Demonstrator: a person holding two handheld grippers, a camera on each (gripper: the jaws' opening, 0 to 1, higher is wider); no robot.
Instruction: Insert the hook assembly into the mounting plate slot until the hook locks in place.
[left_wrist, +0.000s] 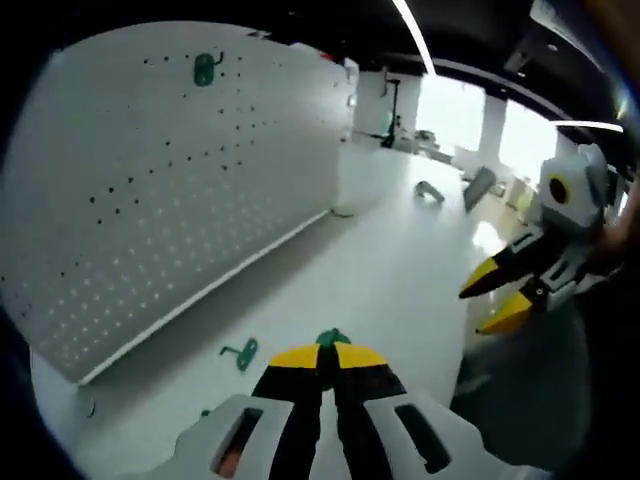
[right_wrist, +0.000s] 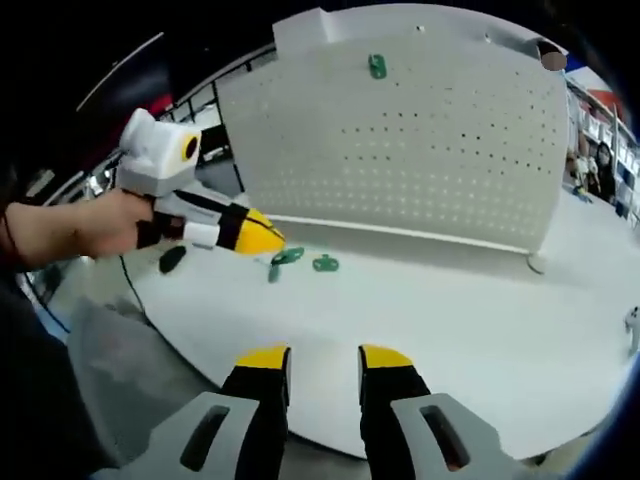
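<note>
Pickup step: left gripper, jaws closed on green hook on table at 6 o'clock, next needs lift to pegboard slot; right gripper open, empty.

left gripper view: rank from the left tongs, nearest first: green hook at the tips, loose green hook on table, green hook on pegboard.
1. Green hook at the tips, between the shut left tongs.
2. Loose green hook, on the table, left.
3. Mounted green hook, high on the pegboard.

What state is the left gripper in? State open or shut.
Shut on a green hook. In the left gripper view, the left gripper has its yellow tips pressed together with the hook poking out between them; the right gripper view agrees.
</note>
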